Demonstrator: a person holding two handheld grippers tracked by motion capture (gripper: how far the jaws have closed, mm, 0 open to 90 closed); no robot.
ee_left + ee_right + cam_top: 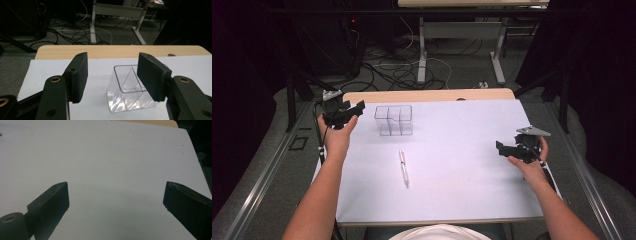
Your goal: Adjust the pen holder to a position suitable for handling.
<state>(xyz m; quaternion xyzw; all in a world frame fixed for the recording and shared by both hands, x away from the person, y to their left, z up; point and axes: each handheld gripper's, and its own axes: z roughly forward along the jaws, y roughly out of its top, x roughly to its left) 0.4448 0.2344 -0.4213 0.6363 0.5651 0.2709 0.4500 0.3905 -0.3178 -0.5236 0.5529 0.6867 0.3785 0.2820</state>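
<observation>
L gripper (354,111) at table's (472,200) 10 o'clock, jaws half spread, nothing pinched; clear box (394,120) just beside, toward 3 o'clock. Pen (403,169) centre. R gripper (501,148) at 3 o'clock, jaws spread wide, empty.

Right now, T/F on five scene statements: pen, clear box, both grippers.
1. The pen lies on the white sheet. True.
2. The pen stands inside the clear box. False: it lies nearer the person, apart from the box.
3. The left gripper holds nothing. True.
4. The right gripper is clamped on the pen. False: its jaws are wide apart over bare sheet.
5. The clear box lies tipped on its side. False: it stands upright.
</observation>
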